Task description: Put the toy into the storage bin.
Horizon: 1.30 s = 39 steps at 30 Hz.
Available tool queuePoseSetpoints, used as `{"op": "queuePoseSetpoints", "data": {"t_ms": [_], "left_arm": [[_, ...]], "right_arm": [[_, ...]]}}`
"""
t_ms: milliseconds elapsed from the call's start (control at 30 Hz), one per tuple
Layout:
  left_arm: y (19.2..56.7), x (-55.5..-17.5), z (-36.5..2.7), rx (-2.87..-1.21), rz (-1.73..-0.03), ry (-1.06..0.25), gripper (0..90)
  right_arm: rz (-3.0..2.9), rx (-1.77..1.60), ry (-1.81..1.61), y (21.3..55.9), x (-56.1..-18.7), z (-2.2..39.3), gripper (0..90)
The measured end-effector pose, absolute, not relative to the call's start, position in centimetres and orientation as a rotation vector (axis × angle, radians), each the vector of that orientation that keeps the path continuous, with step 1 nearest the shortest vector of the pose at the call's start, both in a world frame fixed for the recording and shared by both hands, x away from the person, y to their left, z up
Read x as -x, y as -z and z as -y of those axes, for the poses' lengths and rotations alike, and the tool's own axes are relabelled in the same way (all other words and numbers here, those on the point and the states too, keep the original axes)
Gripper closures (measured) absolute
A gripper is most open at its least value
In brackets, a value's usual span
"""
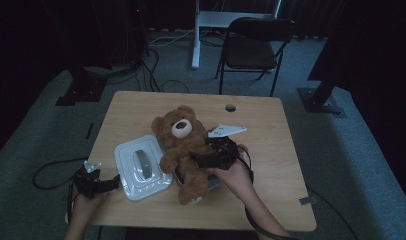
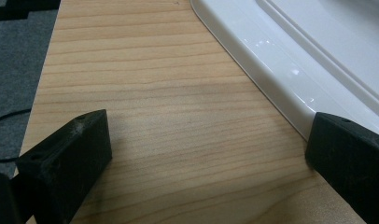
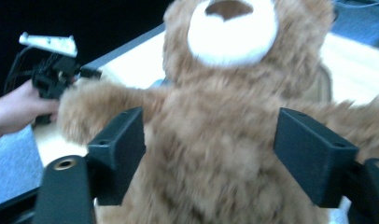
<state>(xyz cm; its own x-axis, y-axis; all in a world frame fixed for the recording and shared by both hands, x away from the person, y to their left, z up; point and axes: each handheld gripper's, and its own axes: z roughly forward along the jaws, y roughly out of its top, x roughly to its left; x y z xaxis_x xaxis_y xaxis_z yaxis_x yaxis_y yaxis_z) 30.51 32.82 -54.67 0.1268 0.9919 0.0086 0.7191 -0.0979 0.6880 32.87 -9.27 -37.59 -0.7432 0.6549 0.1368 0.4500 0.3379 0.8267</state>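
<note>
A brown teddy bear (image 1: 180, 150) lies on its back in the middle of the wooden table (image 1: 271, 145), its muzzle toward the far side. My right gripper (image 1: 197, 158) is open at the bear's belly. In the right gripper view the two jaws stand either side of the bear's torso (image 3: 225, 154), and I cannot tell whether they touch the fur. A white lid with a grey handle (image 1: 141, 167) lies left of the bear. My left gripper (image 1: 111, 183) is open low over bare wood (image 2: 178, 116) near the table's left front edge. Its right jaw is at the lid's rim (image 2: 271, 79).
A pale container edge (image 1: 215, 183) shows under the bear's right side. A round cable hole (image 1: 230, 107) sits near the table's far edge. A black folding chair (image 1: 251, 47) and floor cables (image 1: 156, 75) lie beyond the table. The left gripper (image 3: 54, 74) appears far left in the right gripper view.
</note>
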Motion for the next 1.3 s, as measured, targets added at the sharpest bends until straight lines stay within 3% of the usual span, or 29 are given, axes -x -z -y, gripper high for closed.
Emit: {"op": "queuePoseSetpoints", "data": {"t_ms": [400, 567, 1300], "left_arm": [[54.7, -30.5, -32.8, -1.878, -1.645, -0.667, 0.8], [54.7, -30.5, -32.8, -1.878, -1.645, -0.667, 0.8], [54.7, -30.5, -32.8, -1.877, -1.645, -0.667, 0.8]], "right_arm": [[-2.336, -1.069, -1.414, 35.9, -36.3, 7.5, 19.6], [-2.323, -1.101, -1.4, 35.6, -37.4, 6.2, 12.8], [-2.347, -1.18, -1.303, 35.4, -42.3, 1.9, 22.0]]}}
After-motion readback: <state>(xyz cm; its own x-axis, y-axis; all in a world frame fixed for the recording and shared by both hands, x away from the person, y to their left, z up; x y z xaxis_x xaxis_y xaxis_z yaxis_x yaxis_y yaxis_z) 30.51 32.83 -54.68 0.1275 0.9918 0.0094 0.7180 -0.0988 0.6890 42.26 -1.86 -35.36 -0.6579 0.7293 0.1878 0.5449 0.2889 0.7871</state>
